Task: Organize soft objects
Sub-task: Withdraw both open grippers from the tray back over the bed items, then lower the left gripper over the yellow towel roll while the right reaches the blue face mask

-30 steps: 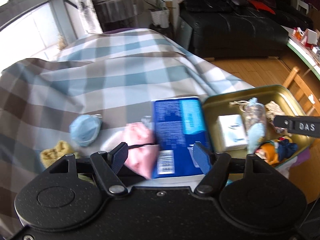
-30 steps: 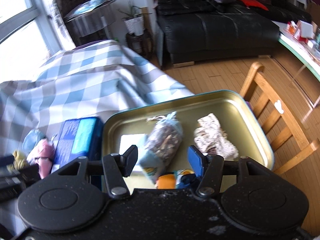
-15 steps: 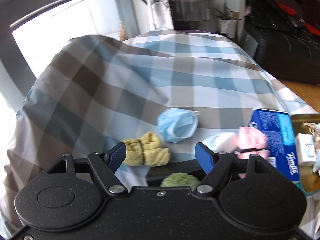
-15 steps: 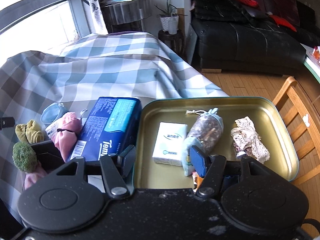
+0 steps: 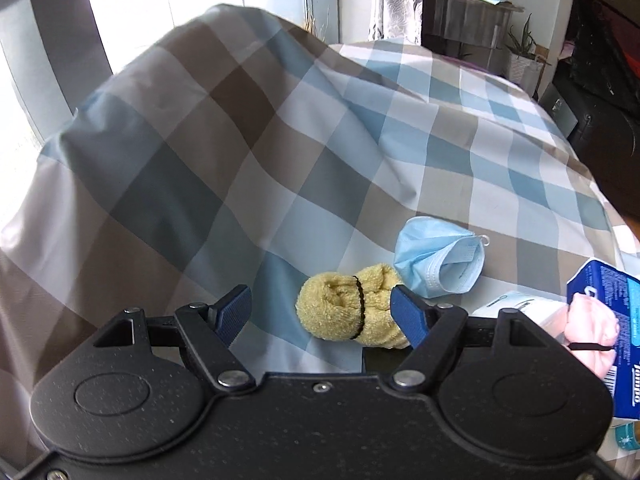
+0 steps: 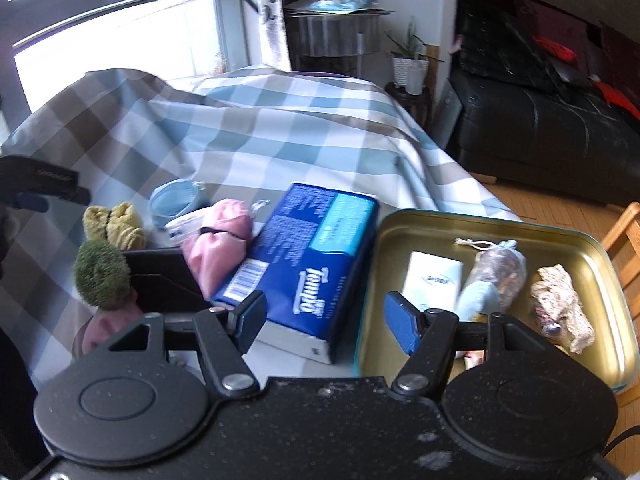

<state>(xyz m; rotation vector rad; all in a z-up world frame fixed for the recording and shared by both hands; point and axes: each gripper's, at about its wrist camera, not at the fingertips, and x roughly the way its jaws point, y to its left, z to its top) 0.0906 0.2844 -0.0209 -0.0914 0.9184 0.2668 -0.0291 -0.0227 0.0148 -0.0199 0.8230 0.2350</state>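
2 tongs: left tongs and right tongs, each with jaws apart and nothing clamped.
Right tongs motion: jaws have just been opening; nothing between them.
Yellow towel roll: on the checked cloth, partly between the left jaws, touching the blue face mask.
Handling: judged light, soft, compressible; grip across the middle at the black band.
Gold tray: holds a white packet.
Blue tissue pack: reads "Tempo".
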